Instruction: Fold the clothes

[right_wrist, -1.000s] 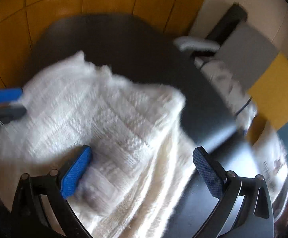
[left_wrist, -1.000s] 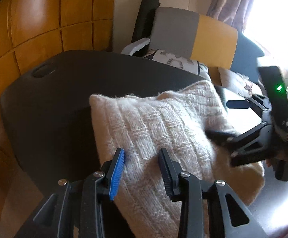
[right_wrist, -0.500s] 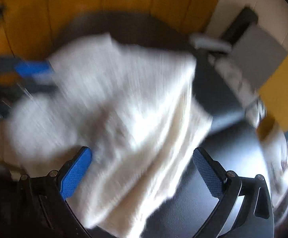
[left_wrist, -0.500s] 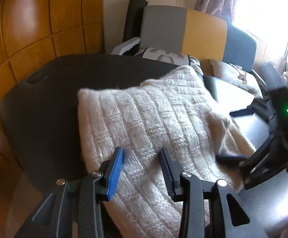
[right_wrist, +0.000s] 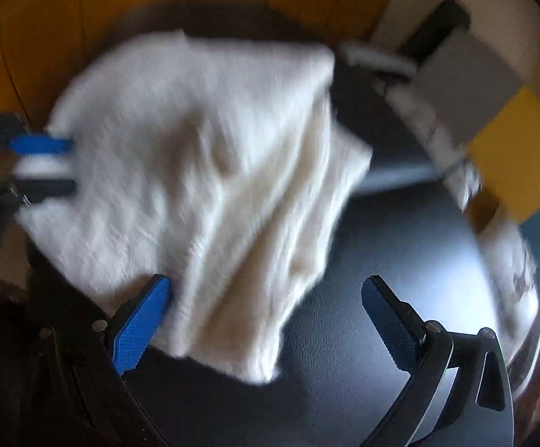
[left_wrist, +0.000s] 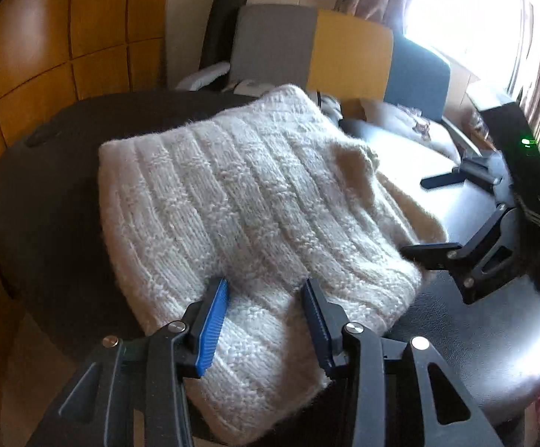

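Observation:
A cream knitted sweater lies folded on the round black table. My left gripper is at the sweater's near edge. Its jaws are opening, and the knit lies flat between the pads without being pinched. My right gripper stands wide open at the sweater's right edge. In the blurred right wrist view the sweater spreads ahead of the right gripper, with one loose corner hanging between its fingers. The left gripper shows at the far left edge of the cloth.
Behind the table stands a sofa with grey, yellow and blue cushions, with more clothes piled on its seat. A wood-panelled wall is at the left and a bright window at the right.
The left jaws have widened over the sweater's edge. The right gripper has drawn back from on top of the sweater to its right edge. The sweater has settled flatter on the table.

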Motion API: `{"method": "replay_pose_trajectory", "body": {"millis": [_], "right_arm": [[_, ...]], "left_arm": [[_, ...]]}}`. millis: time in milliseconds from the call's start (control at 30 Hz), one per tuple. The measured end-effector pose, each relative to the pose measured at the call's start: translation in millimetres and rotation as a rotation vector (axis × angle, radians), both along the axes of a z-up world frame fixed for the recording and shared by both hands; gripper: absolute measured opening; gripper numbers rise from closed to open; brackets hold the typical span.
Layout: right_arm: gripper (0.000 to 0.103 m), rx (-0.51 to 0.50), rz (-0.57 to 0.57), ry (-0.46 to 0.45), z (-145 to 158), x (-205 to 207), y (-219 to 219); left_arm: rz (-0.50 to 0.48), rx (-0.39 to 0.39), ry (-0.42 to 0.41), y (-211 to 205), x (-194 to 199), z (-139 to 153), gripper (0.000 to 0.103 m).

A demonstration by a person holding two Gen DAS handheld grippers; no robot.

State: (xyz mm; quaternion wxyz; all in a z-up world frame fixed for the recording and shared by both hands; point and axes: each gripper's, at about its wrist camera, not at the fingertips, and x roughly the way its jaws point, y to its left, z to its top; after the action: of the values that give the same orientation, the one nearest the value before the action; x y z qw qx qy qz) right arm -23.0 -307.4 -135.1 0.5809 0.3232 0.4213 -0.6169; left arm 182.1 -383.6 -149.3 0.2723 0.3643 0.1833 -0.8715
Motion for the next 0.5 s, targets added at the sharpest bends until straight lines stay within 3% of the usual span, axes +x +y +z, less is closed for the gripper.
{"method": "replay_pose_trajectory", "body": {"millis": [67, 200, 267, 400, 467, 500], "right_arm": [[0.103, -0.008, -0.031, -0.03, -2.6, -2.0, 4.6], [0.103, -0.012, 0.019, 0.009, 5.3, 20.3, 7.4], [0.103, -0.048, 0.02, -0.007, 21.2, 23.2, 6.4], [0.103, -0.177, 0.021, -0.043, 57.9, 20.9, -21.4], [0.103, -0.207, 0.021, -0.031, 61.0, 19.8, -48.0], [0.103, -0.206, 0.008, -0.027, 56.4, 15.7, -61.2]], "left_arm": [[-0.008, 0.017, 0.007, -3.7, 2.0, 0.9, 0.042], [-0.032, -0.018, -0.027, -11.9, 6.1, 5.7, 0.042], [-0.033, -0.009, 0.009, -17.9, 12.8, 16.5, 0.042], [0.063, -0.067, 0.081, -36.3, 23.8, 44.2, 0.043], [0.128, -0.081, 0.124, -50.1, 25.6, 56.5, 0.046], [0.145, -0.071, 0.108, -59.1, 20.4, 55.7, 0.046]]}}
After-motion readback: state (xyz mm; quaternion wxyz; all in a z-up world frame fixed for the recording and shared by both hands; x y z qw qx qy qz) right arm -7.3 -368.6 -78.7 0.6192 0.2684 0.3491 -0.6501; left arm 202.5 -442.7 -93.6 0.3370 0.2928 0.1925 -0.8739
